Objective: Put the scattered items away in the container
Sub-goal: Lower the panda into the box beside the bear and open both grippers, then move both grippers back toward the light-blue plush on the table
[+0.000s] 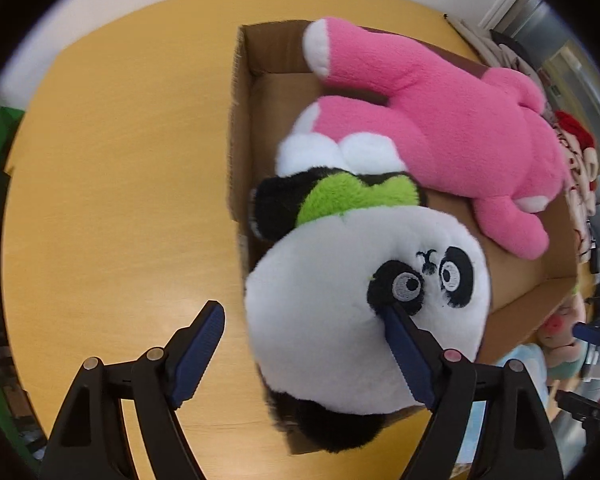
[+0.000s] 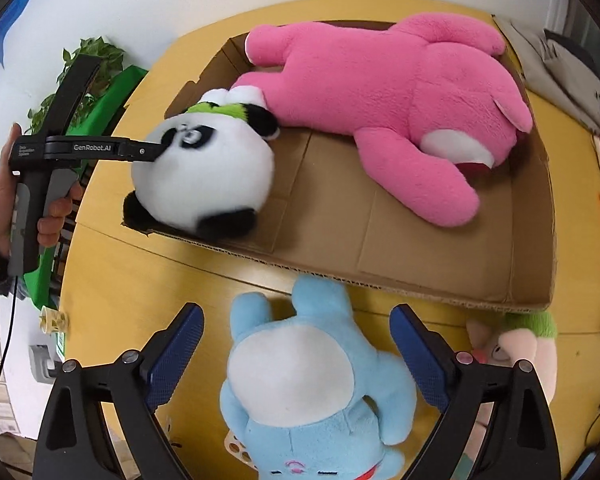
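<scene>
Left wrist view is showing the left gripper with its fingers spread wide and gripping nothing, one blue pad touching the face of the panda plush, which is sitting over the near left corner of the cardboard box at centre frame. The pink bear plush is lying across the box toward the upper right. Over in the right wrist view, the right gripper is hanging wide open around the blue plush on the yellow table at the bottom of the frame, pads not touching it.
</scene>
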`<state>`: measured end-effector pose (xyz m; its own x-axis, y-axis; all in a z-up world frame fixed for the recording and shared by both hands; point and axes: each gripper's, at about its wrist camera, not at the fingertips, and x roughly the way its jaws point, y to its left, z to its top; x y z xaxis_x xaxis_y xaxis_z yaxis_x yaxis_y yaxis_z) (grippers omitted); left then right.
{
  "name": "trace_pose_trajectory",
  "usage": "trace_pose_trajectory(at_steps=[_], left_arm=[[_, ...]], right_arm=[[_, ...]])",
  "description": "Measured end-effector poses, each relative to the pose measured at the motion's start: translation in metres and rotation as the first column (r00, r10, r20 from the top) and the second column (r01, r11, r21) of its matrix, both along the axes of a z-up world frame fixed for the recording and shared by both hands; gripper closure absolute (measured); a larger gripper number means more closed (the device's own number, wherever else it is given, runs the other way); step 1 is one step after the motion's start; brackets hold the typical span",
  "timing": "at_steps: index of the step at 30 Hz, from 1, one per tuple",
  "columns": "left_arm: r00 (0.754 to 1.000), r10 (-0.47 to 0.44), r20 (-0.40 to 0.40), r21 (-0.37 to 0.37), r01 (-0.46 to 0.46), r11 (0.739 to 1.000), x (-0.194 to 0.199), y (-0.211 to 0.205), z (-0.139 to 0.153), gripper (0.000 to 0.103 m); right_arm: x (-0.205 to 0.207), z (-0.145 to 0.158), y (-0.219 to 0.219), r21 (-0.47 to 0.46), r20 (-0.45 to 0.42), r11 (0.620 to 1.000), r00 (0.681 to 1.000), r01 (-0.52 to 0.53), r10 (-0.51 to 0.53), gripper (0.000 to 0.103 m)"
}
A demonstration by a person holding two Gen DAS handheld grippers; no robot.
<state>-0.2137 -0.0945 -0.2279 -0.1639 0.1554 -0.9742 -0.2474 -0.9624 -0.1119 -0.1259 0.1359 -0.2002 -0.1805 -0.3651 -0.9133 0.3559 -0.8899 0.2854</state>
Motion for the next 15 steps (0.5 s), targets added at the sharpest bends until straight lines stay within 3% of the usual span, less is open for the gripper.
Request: trace_pose_trajectory(at_steps=[3,7,15], left_arm=[[1.0,0.017,0.009,0.018,-0.017,1.0,0.001,-0.008,0.006,0.02],[0.999,0.001,-0.044,0.026,0.0,1.0,0.016,-0.002,0.03,0.022],[0.986,0.057,-0.159,0.146,-0.034,0.989,0.058,-0.001,0.107,0.022]], right_arm=[[0.003,0.006,-0.005,-0.018,-0.014,0.999,1.0,-0.027,0.027,0.006],[0.005,0.024,-0.009,-0.022,-0.069,0.999,0.997,-0.048,0.046,0.003],[0.008,0.078,0.004,-0.031,-0.176,1.0,0.984,-0.006,0.001,0.0]])
